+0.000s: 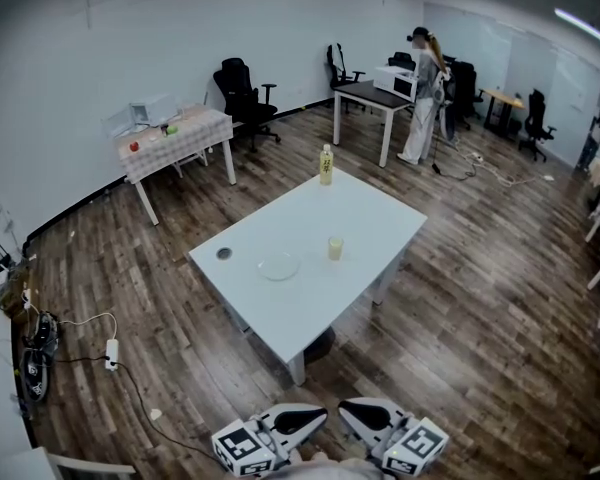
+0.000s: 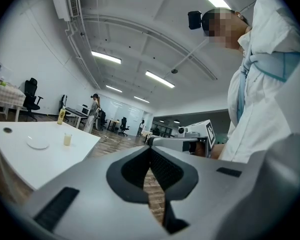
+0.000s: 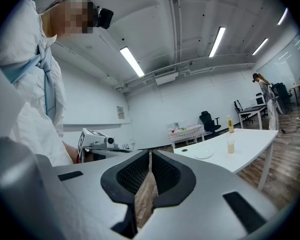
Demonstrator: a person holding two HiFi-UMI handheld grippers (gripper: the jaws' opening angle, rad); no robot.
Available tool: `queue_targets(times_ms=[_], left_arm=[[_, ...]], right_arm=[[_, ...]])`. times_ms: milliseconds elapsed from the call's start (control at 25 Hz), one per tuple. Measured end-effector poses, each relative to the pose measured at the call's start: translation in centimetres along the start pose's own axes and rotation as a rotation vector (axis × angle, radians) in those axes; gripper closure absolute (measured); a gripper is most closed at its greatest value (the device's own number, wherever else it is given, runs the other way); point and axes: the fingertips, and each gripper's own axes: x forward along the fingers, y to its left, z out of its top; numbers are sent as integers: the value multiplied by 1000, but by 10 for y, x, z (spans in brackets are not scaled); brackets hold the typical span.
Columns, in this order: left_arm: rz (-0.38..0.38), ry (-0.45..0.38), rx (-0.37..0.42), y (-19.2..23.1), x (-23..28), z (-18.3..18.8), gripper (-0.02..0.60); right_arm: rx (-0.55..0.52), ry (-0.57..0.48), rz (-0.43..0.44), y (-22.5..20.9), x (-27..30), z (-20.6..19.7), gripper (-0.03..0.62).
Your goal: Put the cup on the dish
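Cup (image 1: 335, 248) well apart from closed claws (image 2: 150, 150) (image 3: 150, 155)

On the table (image 1: 370, 218), the cup (image 1: 335, 248) is standing just right of the dish (image 1: 278, 265), apart from it. A bottle (image 1: 326, 164) is standing behind both, near the far edge. A small round thing (image 1: 224, 253) is lying left of the dish. The left gripper (image 1: 315, 415) and right gripper (image 1: 348, 410) are sitting side by side before the table's near corner, well apart from it.
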Motion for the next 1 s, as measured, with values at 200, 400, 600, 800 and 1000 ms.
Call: queue_targets(times_ms=[200,400,600,800,1000], left_arm=[[12,2,1,15,-4,2,580],[9,-8,-2,45,-2,14,580],[-4,-26,9,82,0,31,580],[-9,-28,-1,128,-2,46,580],[-14,-47,7,173,-3,70,580]], right_arm=[[3,15,9,-10,16,-2,556],[-17,18,16,-23,43,10,556],[3,10,-5,-46,66,19,556],[12,13,-31,-71,98,27,556],[-11,32,-43,-94,133,37,556]])
